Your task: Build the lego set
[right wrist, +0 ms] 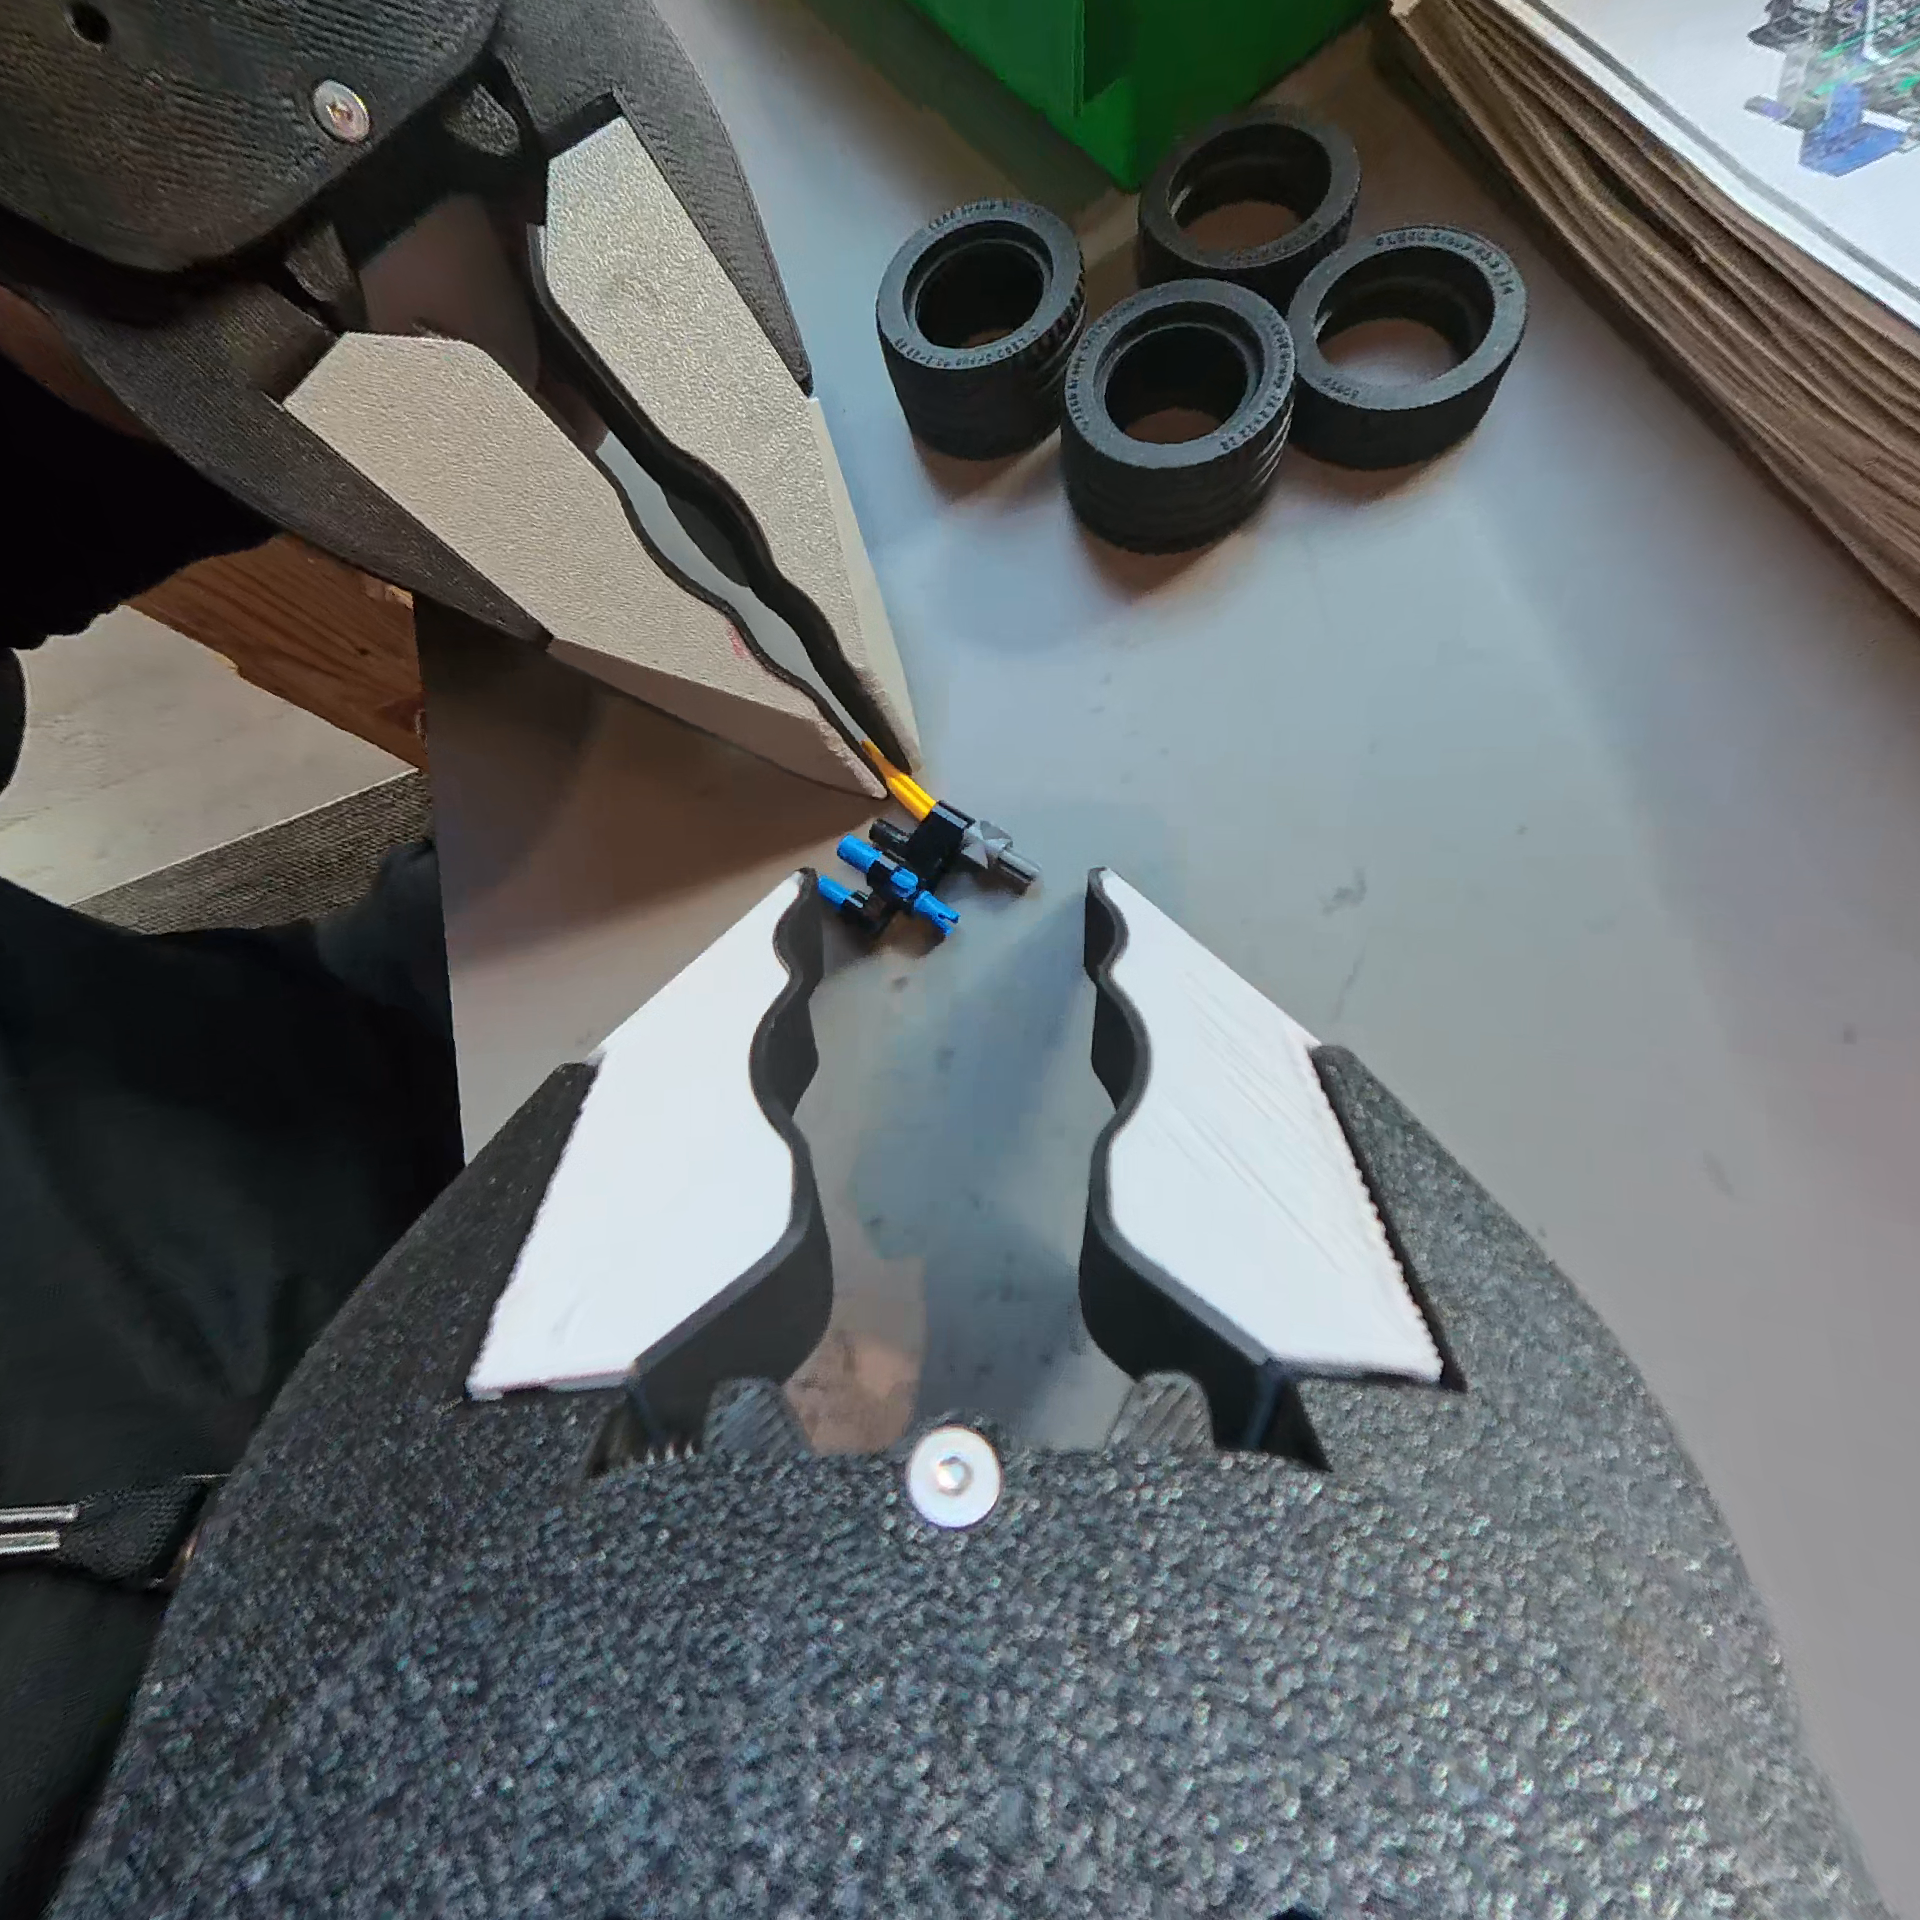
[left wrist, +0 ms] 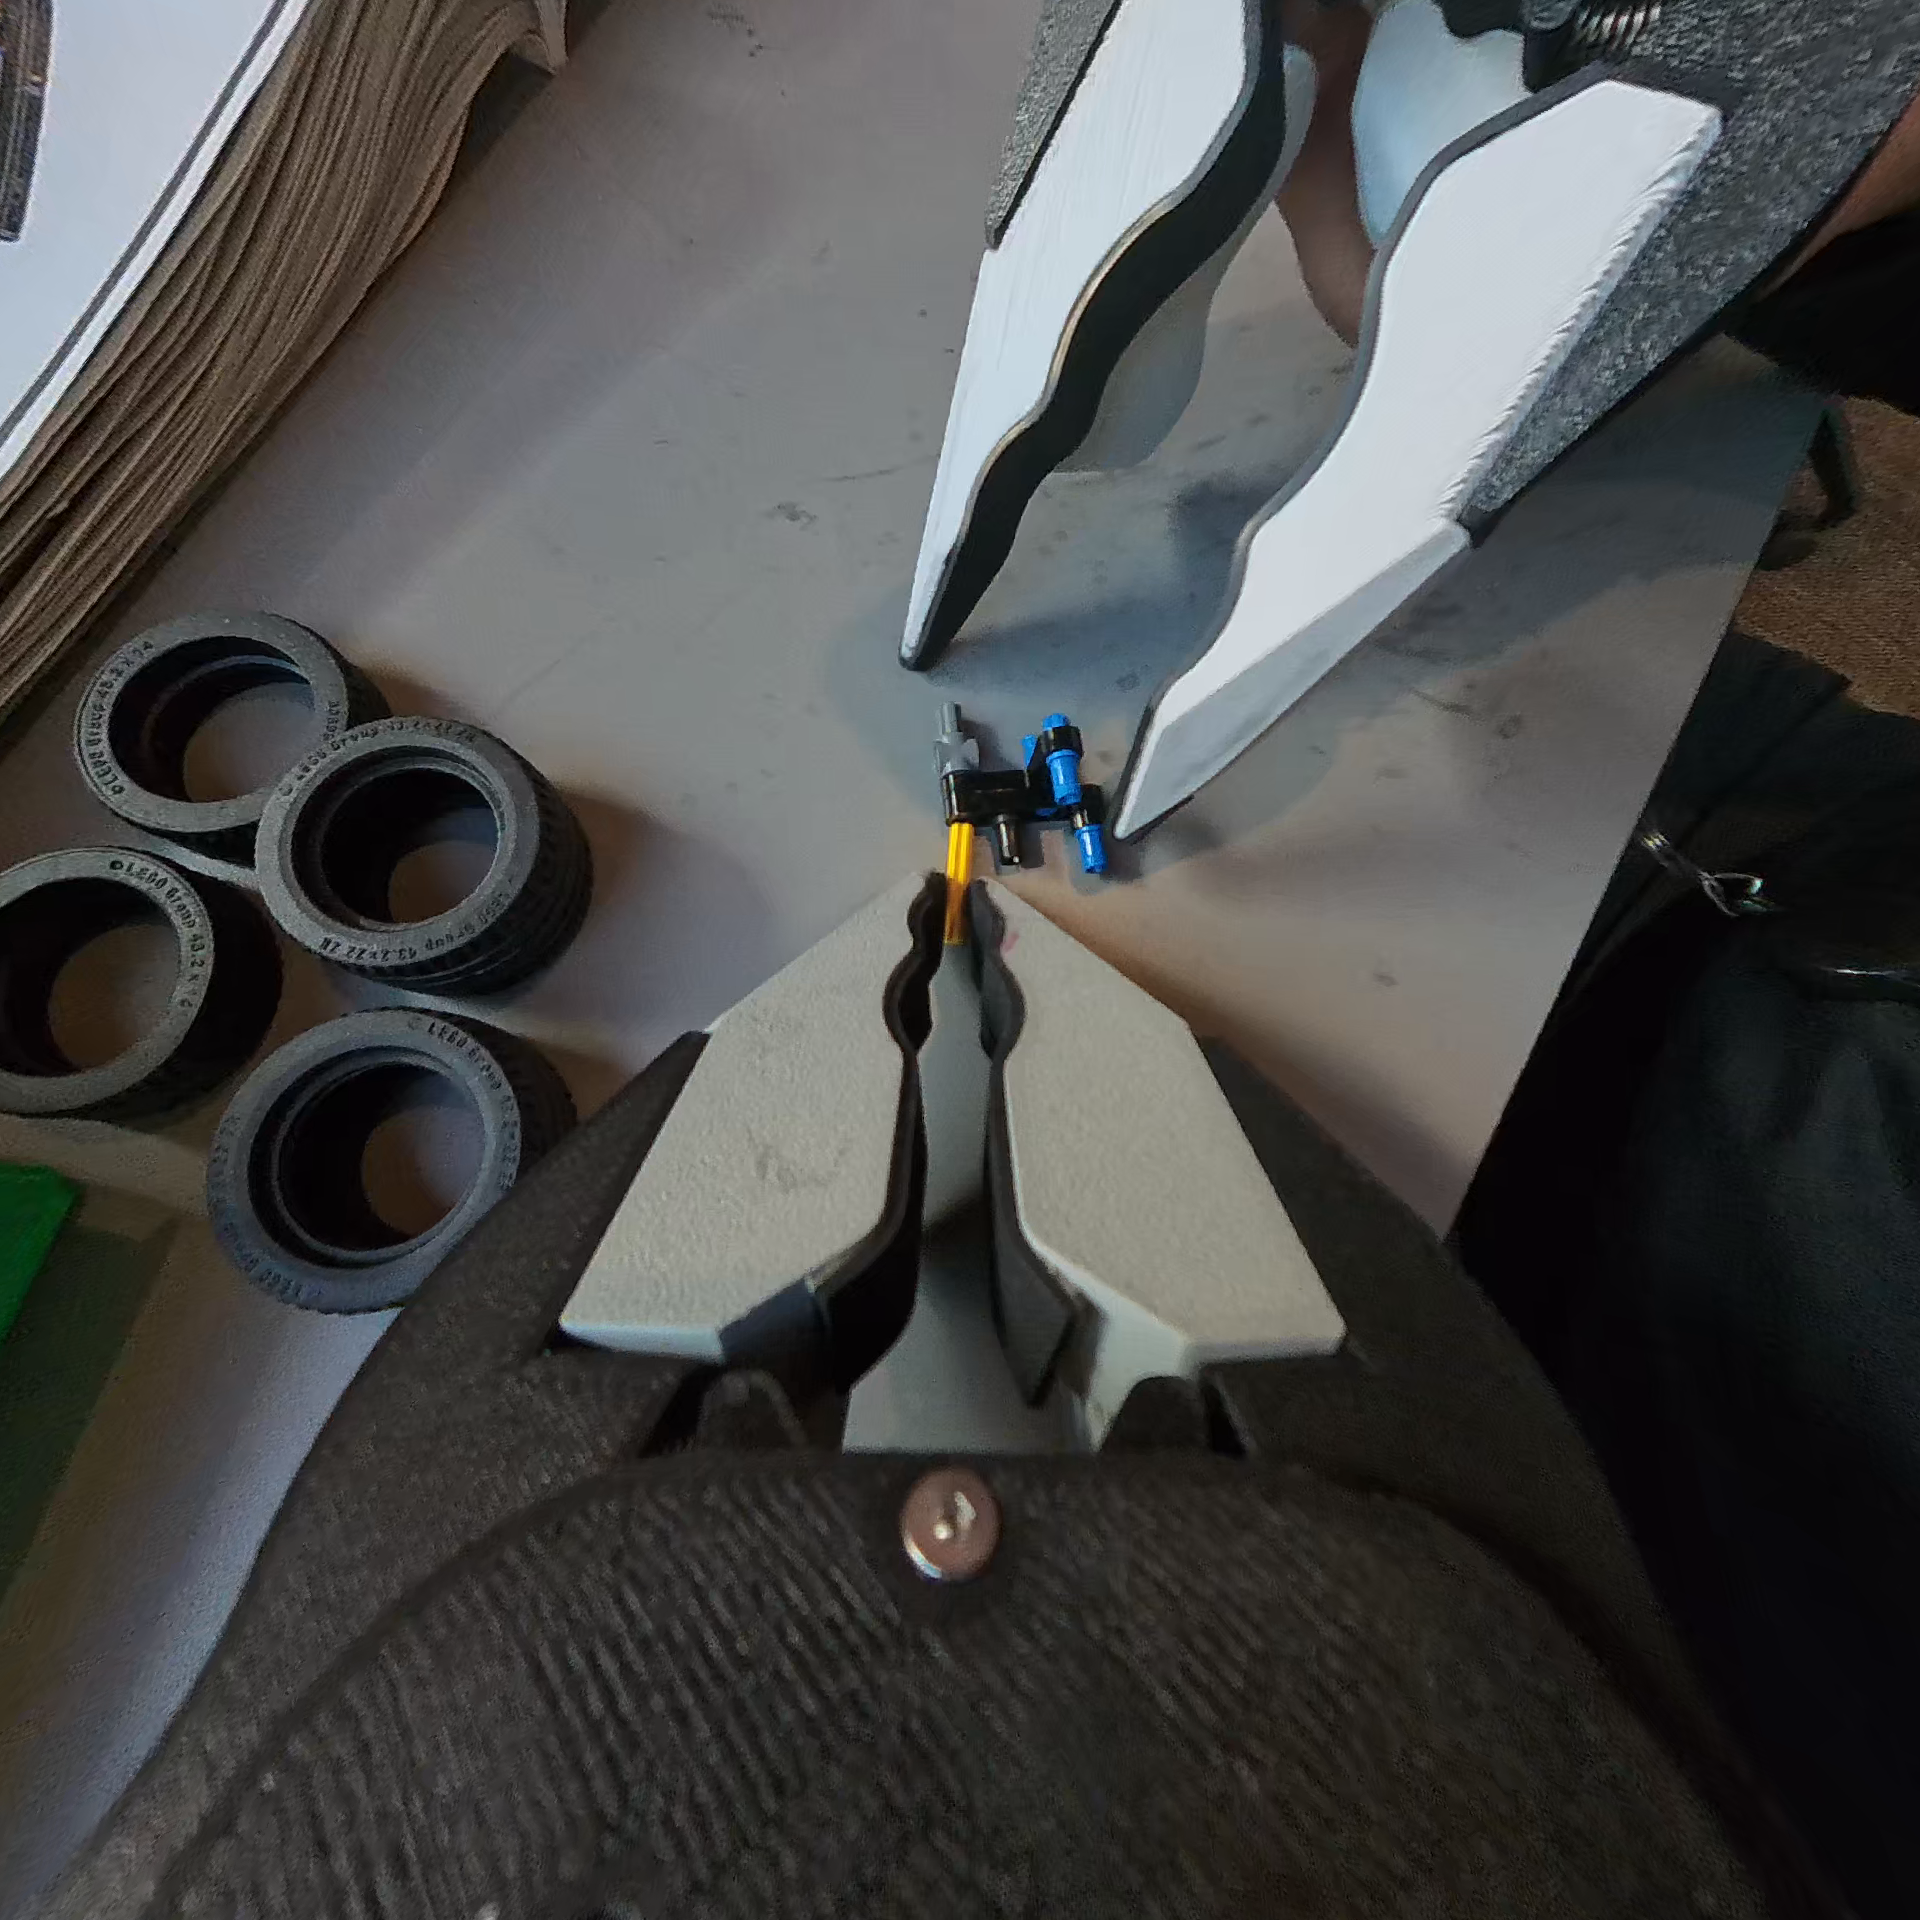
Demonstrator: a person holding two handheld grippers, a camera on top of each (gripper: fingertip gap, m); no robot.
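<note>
A small lego assembly [left wrist: 1013, 795] lies on the grey table: a black connector with blue pins, a grey pin and a yellow axle [left wrist: 957, 878]. My left gripper [left wrist: 958, 899] is shut on the end of the yellow axle. The same assembly shows in the right wrist view [right wrist: 925, 868], with the left gripper [right wrist: 891, 771] pinching the axle [right wrist: 902, 788]. My right gripper [right wrist: 948, 899] is open and empty, its tips on either side just short of the assembly. In the left wrist view the right gripper [left wrist: 1023, 743] stands open beyond the assembly.
Several black rubber tyres [left wrist: 416, 852] sit in a cluster on the table, also in the right wrist view [right wrist: 1184, 416]. A green box [right wrist: 1112, 73] stands behind them. A stack of brown paper with a booklet on top [right wrist: 1704, 229] lies at the table's side. The table edge [right wrist: 442, 935] is close by. The grippers are tip to tip, or close to it.
</note>
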